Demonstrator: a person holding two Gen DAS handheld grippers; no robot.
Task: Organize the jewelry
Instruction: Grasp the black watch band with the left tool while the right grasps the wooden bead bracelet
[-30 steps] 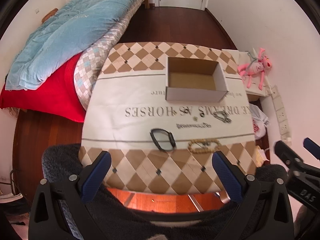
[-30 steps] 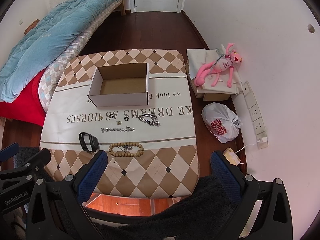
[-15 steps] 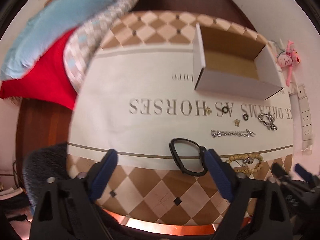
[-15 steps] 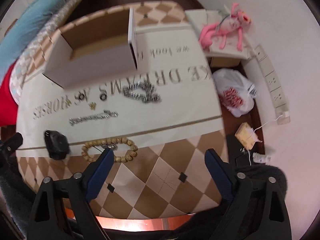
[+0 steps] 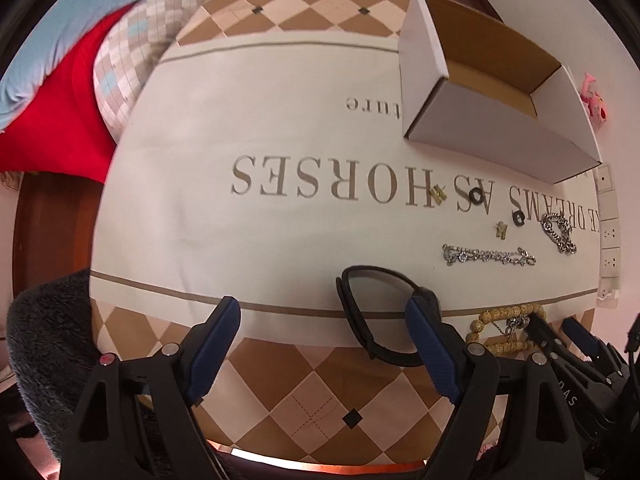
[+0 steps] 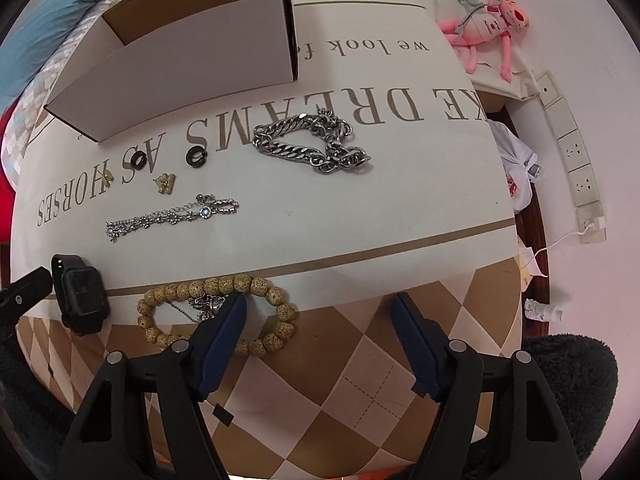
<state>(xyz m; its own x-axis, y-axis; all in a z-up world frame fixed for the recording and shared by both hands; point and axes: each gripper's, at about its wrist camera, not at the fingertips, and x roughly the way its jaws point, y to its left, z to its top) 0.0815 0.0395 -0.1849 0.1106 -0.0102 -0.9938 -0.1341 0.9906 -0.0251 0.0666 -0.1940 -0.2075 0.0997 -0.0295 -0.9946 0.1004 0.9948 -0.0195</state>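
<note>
An open cardboard box [image 5: 500, 100] [image 6: 192, 60] stands on the cloth-covered table [image 5: 240, 220]. In front of it lie a thick silver chain [image 6: 312, 144], a thin rhinestone bracelet [image 6: 172, 216] [image 5: 488, 256], two black rings [image 6: 196, 156], two small gold pieces [image 6: 166, 184], a wooden bead bracelet [image 6: 216, 312] [image 5: 504, 328] and a black smartwatch [image 5: 376, 316] [image 6: 82, 294]. My left gripper [image 5: 324, 320] is open and empty, its right finger at the watch. My right gripper [image 6: 320, 316] is open and empty, its left finger over the bead bracelet.
A bed with blue, red and checked bedding [image 5: 80, 60] runs along the table's left. A pink plush toy [image 6: 488, 24], a plastic bag [image 6: 516, 164] and wall sockets [image 6: 576, 160] are on the right. A dark fleece [image 6: 560, 392] lies at the near edge.
Both grippers have moved down and forward, close to the table. The left one has come up to the smartwatch, the right one to the bead bracelet. Both stay open.
</note>
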